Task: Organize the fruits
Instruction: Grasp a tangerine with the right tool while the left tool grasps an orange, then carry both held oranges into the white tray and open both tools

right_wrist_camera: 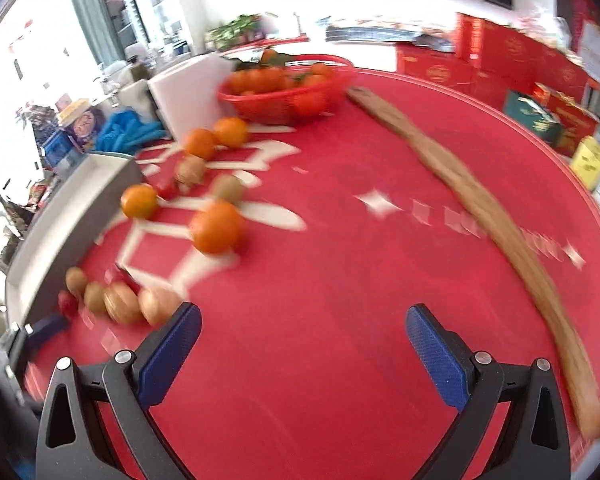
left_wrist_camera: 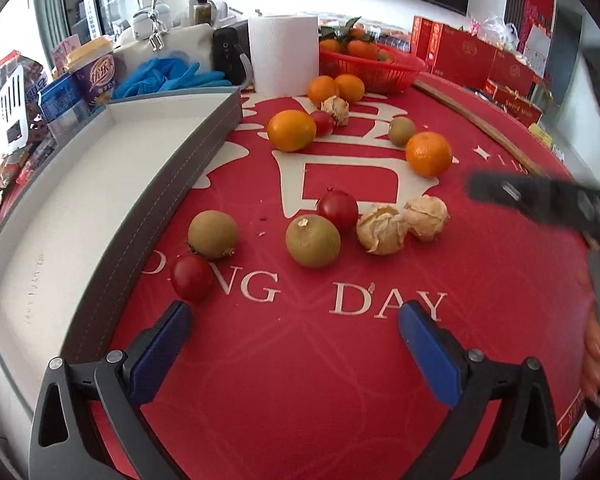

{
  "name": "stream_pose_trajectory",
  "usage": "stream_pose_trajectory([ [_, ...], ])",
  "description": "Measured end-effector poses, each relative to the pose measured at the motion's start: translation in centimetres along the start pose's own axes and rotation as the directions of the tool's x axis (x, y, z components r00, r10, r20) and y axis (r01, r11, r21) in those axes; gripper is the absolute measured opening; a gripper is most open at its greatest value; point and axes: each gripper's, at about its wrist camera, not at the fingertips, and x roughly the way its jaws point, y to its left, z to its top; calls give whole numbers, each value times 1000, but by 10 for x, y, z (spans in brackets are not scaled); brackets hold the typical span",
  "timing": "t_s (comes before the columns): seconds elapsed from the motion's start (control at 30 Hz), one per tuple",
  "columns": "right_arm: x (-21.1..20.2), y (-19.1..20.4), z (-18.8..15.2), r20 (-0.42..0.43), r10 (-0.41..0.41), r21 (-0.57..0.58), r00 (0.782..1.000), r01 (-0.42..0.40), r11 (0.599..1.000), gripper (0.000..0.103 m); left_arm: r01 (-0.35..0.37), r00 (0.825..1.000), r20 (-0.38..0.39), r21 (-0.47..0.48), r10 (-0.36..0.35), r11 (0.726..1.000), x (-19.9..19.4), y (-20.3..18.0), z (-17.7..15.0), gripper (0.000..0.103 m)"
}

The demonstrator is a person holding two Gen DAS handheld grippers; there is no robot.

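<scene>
On my red printed tablecloth [left_wrist_camera: 300,360] I read white letters "NG DAY" at six o'clock; other labels stay illegible

Red-clothed table [left_wrist_camera: 300,360], fruits [left_wrist_camera: 313,240], perhaps tray [left_wrist_camera: 60,216]

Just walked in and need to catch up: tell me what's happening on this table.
A person is sorting fruit with a handheld claw in each hand. Both the left claw and the right claw are open, hold nothing and hover over the red tablecloth. Oranges, small tomatoes, brown round fruits and papery husked fruits all lie loose on the cloth. The grey tray beside them has nothing in it, so nothing has been sorted yet.
</scene>
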Motion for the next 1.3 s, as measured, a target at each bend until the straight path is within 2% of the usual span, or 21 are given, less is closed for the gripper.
stream_pose_trajectory([
  [0.03, 5, 5, 4, -3, 10, -7, 1000, -10, 1000, 103, -15, 1000, 18, 25, 15, 1000, -6, -2, 0, 96],
  [0.13, 23, 18, 17, 2, 2, -39, 1000, -2, 999, 103, -46, 995, 87, 64, 41, 997, -28, -1, 8, 96],
  [0.27, 41, 23, 25, -25, 7, -38, 1000, -8, 999, 101, -74, 986, 154, 64, 64, 995, -45, 9, 32, 96],
  [0.3, 41, 26, 25, -7, -20, -58, 1000, 20, 998, 92, -82, 984, 162, 62, 71, 995, -45, 11, 37, 96],
  [0.33, 39, 28, 25, 2, -49, -80, 999, 49, 996, 72, -88, 983, 167, 62, 77, 994, -44, 13, 44, 96],
  [0.37, 37, 30, 23, 13, -61, -102, 998, 62, 993, 64, -84, 984, 165, 66, 72, 994, -42, 14, 50, 95],
  [0.4, 34, 29, 22, 18, -56, -108, 998, 57, 992, 44, -76, 985, 161, 73, 63, 994, -38, 14, 54, 94],
  [0.43, 32, 26, 21, 17, -50, -102, 999, 52, 993, 38, -66, 987, 149, 85, 52, 994, -34, 12, 57, 91],
  [0.57, 20, 2, 17, 19, 13, -20, 1000, -13, 1000, 38, -43, 993, 111, 126, 29, 991, -17, 1, 72, 78],
  [0.73, 11, -12, 9, 26, 32, 17, 999, -33, 999, 38, -25, 996, 86, 122, 15, 992, 17, -4, 101, 76],
  [0.87, 5, -19, 3, 33, 44, 30, 998, -45, 999, 38, -17, 999, 43, 128, 12, 992, 44, -9, 111, 73],
  [1.0, 4, -19, 1, 35, 51, 31, 998, -52, 998, 38, -49, 999, 14, 160, 48, 986, 63, -16, 115, 70],
  [1.07, 4, -20, 0, 37, 54, 30, 998, -56, 998, 38, -44, 999, -21, 149, 48, 988, 74, -14, 115, 58],
  [1.1, 4, -20, 0, 38, 58, 31, 998, -60, 998, 38, -23, 1000, -8, 127, 24, 992, 73, -10, 116, 44],
  [1.13, 3, -21, -1, 38, 61, 33, 997, -62, 998, 38, -13, 1000, -13, 107, 14, 994, 74, -7, 116, 41],
  [1.3, 3, -22, -1, 38, 62, 35, 997, -63, 997, 38, 36, 999, -2, 59, -35, 998, 62, 2, 111, 41],
])
